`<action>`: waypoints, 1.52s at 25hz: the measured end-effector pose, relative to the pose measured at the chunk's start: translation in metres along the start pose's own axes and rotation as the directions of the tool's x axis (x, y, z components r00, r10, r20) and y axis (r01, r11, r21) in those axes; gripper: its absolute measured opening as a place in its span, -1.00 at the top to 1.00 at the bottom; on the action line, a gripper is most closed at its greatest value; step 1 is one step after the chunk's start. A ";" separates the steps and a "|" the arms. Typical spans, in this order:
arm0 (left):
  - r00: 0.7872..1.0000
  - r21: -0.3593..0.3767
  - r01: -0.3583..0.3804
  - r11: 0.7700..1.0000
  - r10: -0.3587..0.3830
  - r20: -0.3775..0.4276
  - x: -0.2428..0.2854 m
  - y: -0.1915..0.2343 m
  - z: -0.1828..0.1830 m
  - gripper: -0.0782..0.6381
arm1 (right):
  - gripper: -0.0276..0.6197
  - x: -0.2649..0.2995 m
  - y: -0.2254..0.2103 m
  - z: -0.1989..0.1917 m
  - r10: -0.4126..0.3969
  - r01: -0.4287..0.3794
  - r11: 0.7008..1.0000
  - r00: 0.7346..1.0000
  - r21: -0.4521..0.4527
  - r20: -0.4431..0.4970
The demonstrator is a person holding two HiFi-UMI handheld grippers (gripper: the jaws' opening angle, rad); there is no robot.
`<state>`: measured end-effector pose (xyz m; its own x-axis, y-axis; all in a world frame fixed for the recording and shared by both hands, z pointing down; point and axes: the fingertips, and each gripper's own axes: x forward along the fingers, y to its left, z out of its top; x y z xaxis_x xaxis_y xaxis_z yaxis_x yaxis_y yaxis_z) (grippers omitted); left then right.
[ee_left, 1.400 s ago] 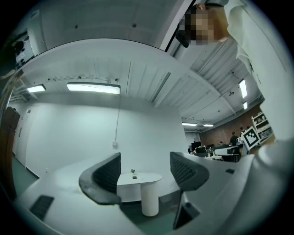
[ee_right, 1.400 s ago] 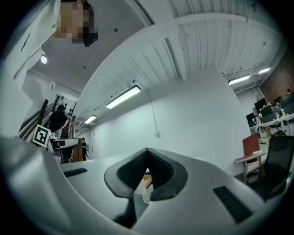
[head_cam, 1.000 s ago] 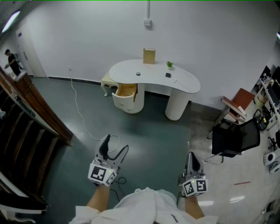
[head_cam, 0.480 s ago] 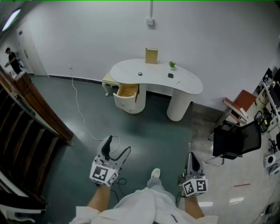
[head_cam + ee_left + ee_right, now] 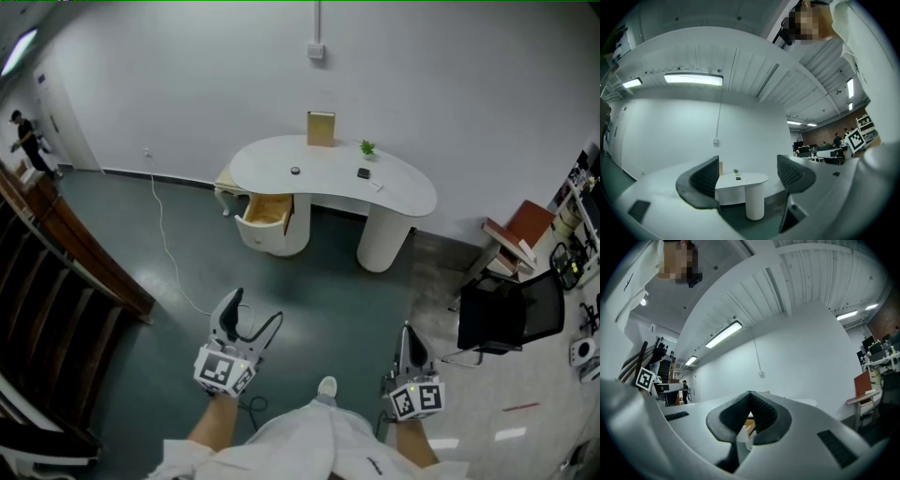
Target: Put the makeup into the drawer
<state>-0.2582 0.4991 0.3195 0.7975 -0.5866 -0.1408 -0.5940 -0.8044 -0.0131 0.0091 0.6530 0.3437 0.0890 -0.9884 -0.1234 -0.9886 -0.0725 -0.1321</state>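
A white curved dressing table [image 5: 403, 183] stands against the far wall. Its wooden drawer [image 5: 265, 208] on the left pedestal is pulled open. On the tabletop lie a small round dark item [image 5: 295, 171] and a small black item [image 5: 363, 173], too small to identify. My left gripper [image 5: 253, 314] hangs open and empty over the floor, well short of the table. My right gripper [image 5: 408, 332] is shut with nothing in it. In the left gripper view the table [image 5: 752, 180] shows between the open jaws of the left gripper [image 5: 747, 180]. The right gripper [image 5: 750, 401] shows closed pads.
A tan box [image 5: 321, 128] and a small plant [image 5: 367, 147] stand on the table. A black office chair [image 5: 506, 309] and a red chair [image 5: 525, 223] are at the right. A wooden railing [image 5: 66, 253] runs along the left. A cable [image 5: 167, 234] lies on the floor. A person [image 5: 28, 141] stands far left.
The view has shifted a little toward the table. A white shoe has stepped into view below. Both grippers keep their state, left open and right shut.
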 end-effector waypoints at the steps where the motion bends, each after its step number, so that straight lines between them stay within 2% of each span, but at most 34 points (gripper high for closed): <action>1: 1.000 0.007 0.003 1.000 -0.003 0.002 0.012 0.000 0.000 -0.25 | 0.86 0.008 -0.007 0.000 0.001 -0.001 1.000 1.000 0.002 0.000; 10: 1.000 0.016 -0.012 1.000 0.012 0.029 0.113 0.006 0.005 -0.25 | 0.86 0.085 -0.071 0.014 0.043 -0.044 0.999 0.999 0.023 0.026; 15: 0.998 0.022 -0.031 0.999 0.030 0.046 0.151 0.007 0.008 -0.25 | 0.86 0.118 -0.096 0.018 0.074 -0.074 0.997 0.997 -0.002 0.021; 18: 0.999 0.012 -0.032 0.999 0.032 0.030 0.165 0.003 0.002 -0.25 | 0.86 0.130 -0.111 0.016 0.075 -0.075 0.997 0.997 0.020 0.020; 27: 1.000 -0.004 -0.019 1.000 0.019 -0.013 0.196 0.017 -0.013 -0.25 | 0.86 0.154 -0.120 -0.002 0.074 -0.073 0.996 0.997 0.045 -0.015; 31: 1.000 -0.023 0.000 1.000 0.000 -0.004 0.220 0.029 -0.018 -0.25 | 0.86 0.175 -0.129 -0.008 0.052 -0.051 0.998 0.998 0.040 -0.021; 35: 1.000 -0.087 0.010 0.996 -0.010 0.008 0.244 0.058 -0.027 -0.25 | 0.86 0.210 -0.130 -0.010 0.050 -0.050 0.999 0.998 0.020 -0.025; 38: 1.000 -0.098 0.003 0.995 -0.002 0.008 0.265 0.086 -0.036 -0.25 | 0.86 0.242 -0.134 -0.013 0.038 -0.038 0.999 0.999 0.019 -0.019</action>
<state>-0.0941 0.2713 0.3170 0.7980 -0.5840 -0.1484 -0.5784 -0.8115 0.0831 0.1612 0.4218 0.3443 0.0487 -0.9928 -0.1097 -0.9888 -0.0323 -0.1460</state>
